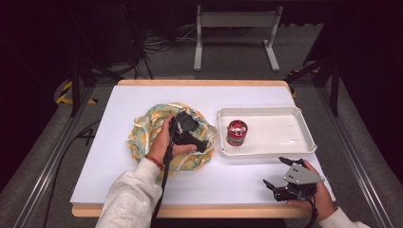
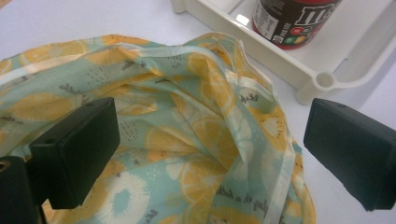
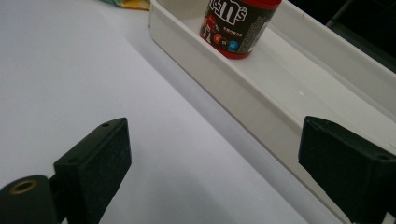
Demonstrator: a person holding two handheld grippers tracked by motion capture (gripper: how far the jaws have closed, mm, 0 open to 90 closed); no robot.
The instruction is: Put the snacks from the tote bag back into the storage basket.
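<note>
Seen from above, the left claw (image 1: 205,142) hovers over a crumpled lemon-print cloth bag (image 1: 142,130) lying on the white worktop (image 1: 95,166), its jaws spread wide and holding nothing. In the left gripper view, the bag's (image 2: 201,140) raised fold and pale hem stand between the two jaws. Just right of the bag, a white tray (image 1: 304,135) holds an upright red candy jar (image 1: 236,132) near its left end. The right claw (image 1: 276,173) rests near the worktop's front edge, clear of the tray, jaws also wide and empty. The step in hand appears to be taking hold of the bag's rim. Done well, the left claw descends onto a single hem layer, closes firmly, and lifts without dragging the cloth against the tray.
</note>
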